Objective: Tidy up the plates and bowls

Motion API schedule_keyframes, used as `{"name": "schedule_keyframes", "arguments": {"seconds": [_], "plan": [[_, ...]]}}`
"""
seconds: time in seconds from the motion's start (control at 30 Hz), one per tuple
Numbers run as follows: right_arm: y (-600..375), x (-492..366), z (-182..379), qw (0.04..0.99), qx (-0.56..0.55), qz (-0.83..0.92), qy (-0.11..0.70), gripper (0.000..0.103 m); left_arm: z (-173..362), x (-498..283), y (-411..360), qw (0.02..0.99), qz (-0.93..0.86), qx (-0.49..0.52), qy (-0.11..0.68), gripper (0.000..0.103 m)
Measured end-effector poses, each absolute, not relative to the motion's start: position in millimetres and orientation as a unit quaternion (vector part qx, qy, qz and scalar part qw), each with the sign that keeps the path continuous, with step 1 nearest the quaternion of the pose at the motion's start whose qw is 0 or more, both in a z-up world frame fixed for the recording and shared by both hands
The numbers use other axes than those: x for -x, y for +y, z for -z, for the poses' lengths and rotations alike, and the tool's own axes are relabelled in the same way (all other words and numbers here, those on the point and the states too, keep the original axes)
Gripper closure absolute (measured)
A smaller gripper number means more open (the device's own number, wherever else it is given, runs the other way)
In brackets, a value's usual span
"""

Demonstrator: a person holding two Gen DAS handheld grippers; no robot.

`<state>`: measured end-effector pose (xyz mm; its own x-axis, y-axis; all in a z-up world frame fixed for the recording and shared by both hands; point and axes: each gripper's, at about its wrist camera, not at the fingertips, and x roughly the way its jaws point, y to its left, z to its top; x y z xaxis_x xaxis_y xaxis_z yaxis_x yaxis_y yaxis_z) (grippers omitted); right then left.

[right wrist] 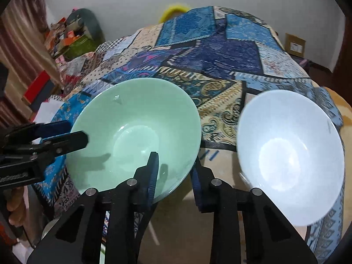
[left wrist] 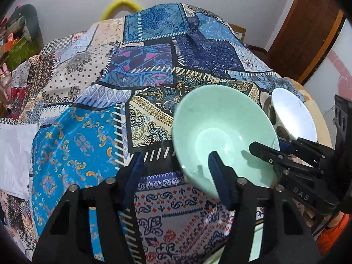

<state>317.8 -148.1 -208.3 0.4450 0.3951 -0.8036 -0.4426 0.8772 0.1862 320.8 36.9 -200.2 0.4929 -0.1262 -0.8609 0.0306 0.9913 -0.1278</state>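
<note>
Green bowl (right wrist: 132,121) on the patchwork tablecloth (left wrist: 77,132), toward the table's right side. The white bowl (right wrist: 286,149) stands just to its right, rims apart. My right gripper (right wrist: 175,165) is clamped over the green bowl's near rim, one finger inside and one outside. My left gripper (left wrist: 176,167) straddles the bowl's left rim with its jaws apart (pads not pressing). Far and left, the cloth lies bare.

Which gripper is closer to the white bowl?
Right. The right gripper sits on the green bowl's rim beside the white bowl; the left gripper is on the green bowl's far side.
</note>
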Motion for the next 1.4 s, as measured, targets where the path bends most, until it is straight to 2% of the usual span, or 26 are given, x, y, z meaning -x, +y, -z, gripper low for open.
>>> {"name": "schedule_keyframes", "arguments": {"seconds": [0.03,0.17,0.37,0.7,1.4], "plan": [[-146.9,-319.1,208.5,0.847,0.029,-0.254,0.466,0.078,202.3,-322.4,36.4,0.862,0.046,0.046,0.504,0.048],[-145.7,-323.1,208.8,0.837,0.032,-0.274,0.473,0.078,213.3,-327.5,36.6,0.851,0.05,0.046,0.52,0.068],[-140.8,-330.5,209.9,0.831,0.031,-0.272,0.484,0.078,216.9,-329.7,32.7,0.847,0.065,0.05,0.524,0.082],[-141.6,-321.0,200.1,0.837,0.029,-0.263,0.478,0.079,208.9,-320.1,25.0,0.848,0.061,0.042,0.525,0.082],[-139.2,-253.3,134.4,0.861,0.023,-0.276,0.427,0.079,125.5,-231.2,30.0,0.879,0.047,0.053,0.472,0.082]]}}
